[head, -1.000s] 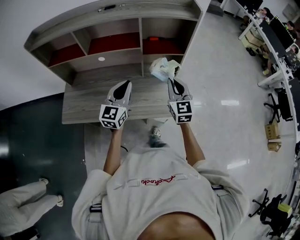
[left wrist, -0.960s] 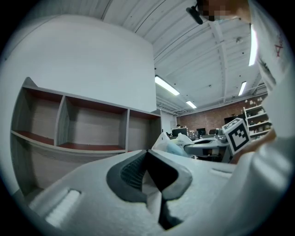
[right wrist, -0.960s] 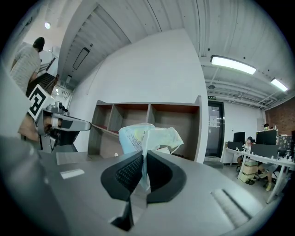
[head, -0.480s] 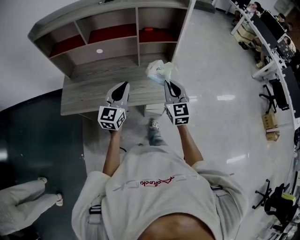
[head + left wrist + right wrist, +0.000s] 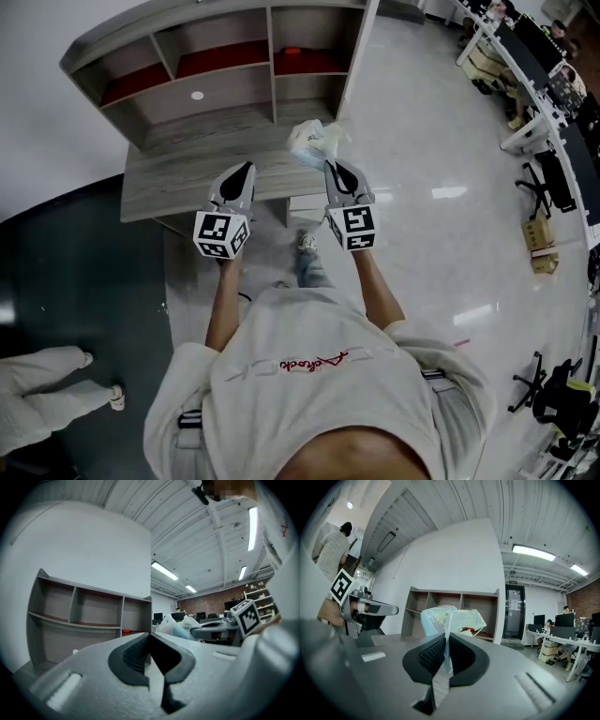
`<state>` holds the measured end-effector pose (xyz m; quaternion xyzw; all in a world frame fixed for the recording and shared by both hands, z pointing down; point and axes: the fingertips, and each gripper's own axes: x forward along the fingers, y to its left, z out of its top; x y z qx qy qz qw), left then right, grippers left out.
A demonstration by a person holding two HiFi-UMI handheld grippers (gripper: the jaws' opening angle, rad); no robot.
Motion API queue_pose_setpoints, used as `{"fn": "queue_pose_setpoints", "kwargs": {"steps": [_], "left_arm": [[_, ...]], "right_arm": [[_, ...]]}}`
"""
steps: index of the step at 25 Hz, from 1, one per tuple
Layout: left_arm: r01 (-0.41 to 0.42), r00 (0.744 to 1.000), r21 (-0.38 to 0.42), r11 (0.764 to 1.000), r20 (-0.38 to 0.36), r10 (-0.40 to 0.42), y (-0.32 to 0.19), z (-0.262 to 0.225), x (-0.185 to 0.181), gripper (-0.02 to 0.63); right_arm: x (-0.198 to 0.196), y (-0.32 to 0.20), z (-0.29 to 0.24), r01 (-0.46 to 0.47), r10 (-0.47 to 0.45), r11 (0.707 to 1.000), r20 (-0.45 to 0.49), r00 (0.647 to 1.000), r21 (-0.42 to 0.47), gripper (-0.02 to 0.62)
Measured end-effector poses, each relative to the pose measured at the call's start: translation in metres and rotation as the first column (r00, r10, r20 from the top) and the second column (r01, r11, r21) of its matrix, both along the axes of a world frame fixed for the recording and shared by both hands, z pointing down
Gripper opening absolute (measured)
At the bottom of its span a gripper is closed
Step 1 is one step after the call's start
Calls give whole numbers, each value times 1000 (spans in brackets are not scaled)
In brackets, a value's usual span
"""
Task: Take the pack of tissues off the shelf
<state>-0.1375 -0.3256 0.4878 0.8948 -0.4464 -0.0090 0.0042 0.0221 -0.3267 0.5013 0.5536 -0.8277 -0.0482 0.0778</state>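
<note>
The pack of tissues [image 5: 309, 142], a pale crinkled plastic wrap, hangs from my right gripper [image 5: 332, 167], which is shut on a fold of its wrapper. It is in the air over the right front corner of the wooden desk [image 5: 169, 183], clear of the shelf unit [image 5: 216, 89]. In the right gripper view the pack [image 5: 452, 619] sticks up from the closed pads of the right gripper [image 5: 446, 644]. My left gripper [image 5: 246, 169] is level beside it, shut and empty. The left gripper view shows the left gripper [image 5: 151, 641] closed and the pack [image 5: 180, 623] off to the right.
The shelf's compartments have red backs; a small red item [image 5: 293, 52] lies in the right one and a white disc [image 5: 197, 95] on the lower shelf. Office desks [image 5: 539, 75] and chairs stand at right, a box [image 5: 544, 258] on the floor, another person's legs [image 5: 47, 394] at lower left.
Both grippers have drawn back from the shelf toward the desk's front edge, the right one carrying the pack with it. The shelf now looks farther away.
</note>
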Motion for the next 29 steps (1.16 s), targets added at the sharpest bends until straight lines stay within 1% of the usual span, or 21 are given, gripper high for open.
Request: {"fn": "queue_pose_setpoints", "kwargs": {"steps": [15,21,29], "left_arm": [[-18,1000,-13,1000,16,19,11,8,9,2],[-25,999,-29,999,19,26,10,16,14,2],[-31,999,-39,999,20,32,-1,20,15,2]], "right_arm": [[3,13,5,-4,5,1000,16,1000,-14,9],[8,13,13,-12,13,999,15,1000,-33,9],[6,4,14,-11,12,999,8,1000,-36,9]]}}
